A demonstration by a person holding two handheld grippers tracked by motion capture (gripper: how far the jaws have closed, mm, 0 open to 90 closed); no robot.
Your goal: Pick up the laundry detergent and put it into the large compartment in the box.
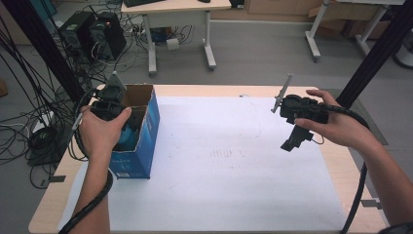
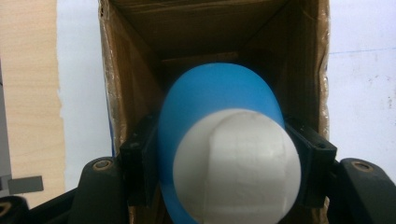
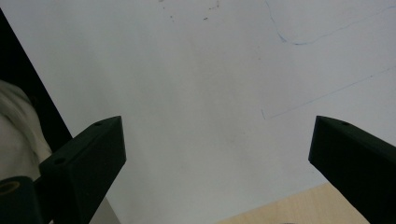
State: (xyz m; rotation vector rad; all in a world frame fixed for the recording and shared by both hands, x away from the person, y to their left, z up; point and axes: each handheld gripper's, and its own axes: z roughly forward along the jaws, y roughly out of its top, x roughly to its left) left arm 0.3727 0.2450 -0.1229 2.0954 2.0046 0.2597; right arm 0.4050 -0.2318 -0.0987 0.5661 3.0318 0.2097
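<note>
Left tongs (image 2: 224,154): clamped on a blue-and-white cup (image 2: 224,140) (white base toward the camera), held inside the open cardboard box (image 1: 146,127) at the tabletop's (image 1: 311,90) left edge. Right tongs (image 3: 217,154): spread wide, nothing between them, above white paper (image 1: 234,161).

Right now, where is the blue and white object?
The blue and white object sits between the jaws of the left gripper, inside the open cardboard box at the table's left side in the high view.
</note>
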